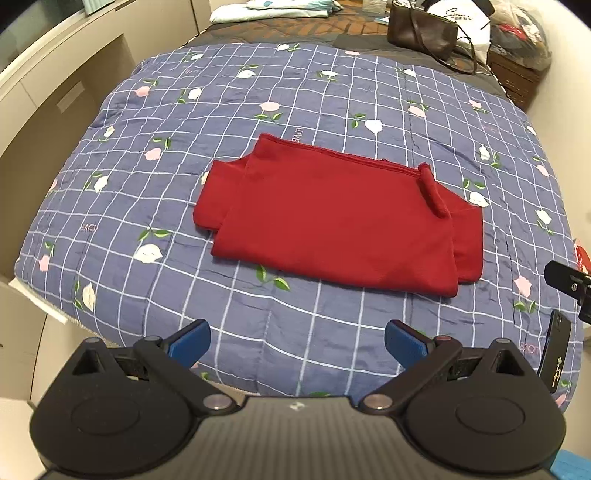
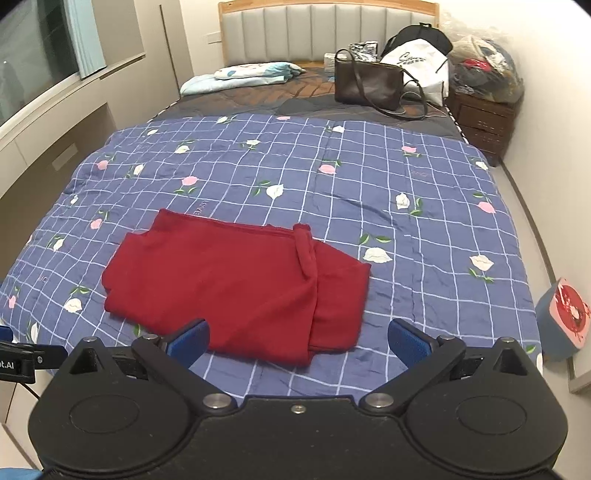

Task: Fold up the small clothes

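1. A red garment (image 1: 332, 218) is lying folded on a blue checked quilt (image 1: 184, 122) with white and pink flowers, which is covering the near part of a bed. That garment is the landmark for everything below.
2. The garment is lying as a flat, roughly rectangular stack, with a layer sticking out from under it on the left and another on the right (image 2: 343, 295). A rolled strip of red cloth (image 1: 430, 192) is running across its top near the right end.
3. The left tongs (image 1: 297, 343) are hanging released, their blue pads spread wide, on the near side of the garment and apart from it, holding nothing.
4. The right tongs (image 2: 299, 341) are also hanging released and holding nothing. In the right wrist view the near edge of the garment is showing between the two blue pads (image 2: 188, 341); whether a pad is touching the cloth I cannot tell.
5. A dark phone-like slab (image 1: 556, 354) is lying on the quilt to the right of the garment, at the quilt's near corner.
6. Beyond the garment, past the far edge of the quilt, a brown shoulder bag (image 2: 369, 83) is standing on the bed, with a white bag (image 2: 417, 62) behind it.
7. Folded pale blue bedding (image 2: 240, 75) is lying beyond the garment to the left, by the padded headboard (image 2: 295, 33).
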`<state>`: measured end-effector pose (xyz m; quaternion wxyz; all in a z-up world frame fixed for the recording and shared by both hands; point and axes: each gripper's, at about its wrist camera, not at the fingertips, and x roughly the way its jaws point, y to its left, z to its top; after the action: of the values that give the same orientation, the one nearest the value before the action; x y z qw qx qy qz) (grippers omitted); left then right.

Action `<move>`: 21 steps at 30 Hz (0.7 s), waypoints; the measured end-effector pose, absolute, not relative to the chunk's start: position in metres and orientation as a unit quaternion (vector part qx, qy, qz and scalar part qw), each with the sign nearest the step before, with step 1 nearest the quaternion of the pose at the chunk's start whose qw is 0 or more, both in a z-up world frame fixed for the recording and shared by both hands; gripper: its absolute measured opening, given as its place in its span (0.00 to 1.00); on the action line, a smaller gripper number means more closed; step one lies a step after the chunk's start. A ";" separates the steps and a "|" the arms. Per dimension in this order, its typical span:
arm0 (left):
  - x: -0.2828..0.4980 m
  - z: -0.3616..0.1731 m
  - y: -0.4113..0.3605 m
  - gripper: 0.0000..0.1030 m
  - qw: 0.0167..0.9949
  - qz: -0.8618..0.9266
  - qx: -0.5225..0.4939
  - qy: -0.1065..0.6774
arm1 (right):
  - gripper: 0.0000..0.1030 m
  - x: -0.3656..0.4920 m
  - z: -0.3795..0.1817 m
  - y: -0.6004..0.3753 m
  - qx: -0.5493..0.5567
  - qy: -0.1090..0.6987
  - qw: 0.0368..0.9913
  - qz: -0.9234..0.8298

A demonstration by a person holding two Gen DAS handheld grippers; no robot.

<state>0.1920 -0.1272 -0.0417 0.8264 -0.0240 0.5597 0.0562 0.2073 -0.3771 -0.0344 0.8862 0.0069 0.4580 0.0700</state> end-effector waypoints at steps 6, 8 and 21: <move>0.190 -0.041 -0.147 0.99 0.821 0.073 -0.026 0.565 | 0.99 0.216 -0.035 -0.391 0.007 0.468 0.879 0.089; 0.191 -0.041 -0.150 0.99 0.819 0.081 -0.032 0.567 | 0.99 0.217 -0.034 -0.394 0.007 0.473 0.875 0.097; 0.196 -0.047 -0.127 1.00 0.789 0.146 -0.103 0.588 | 0.99 0.227 -0.033 -0.415 0.013 0.489 0.867 0.100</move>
<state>0.1964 -0.1272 -0.0472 0.7887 -0.1029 0.5883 0.1458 0.2271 -0.4154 -0.0333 0.8665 0.0130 0.4888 0.0999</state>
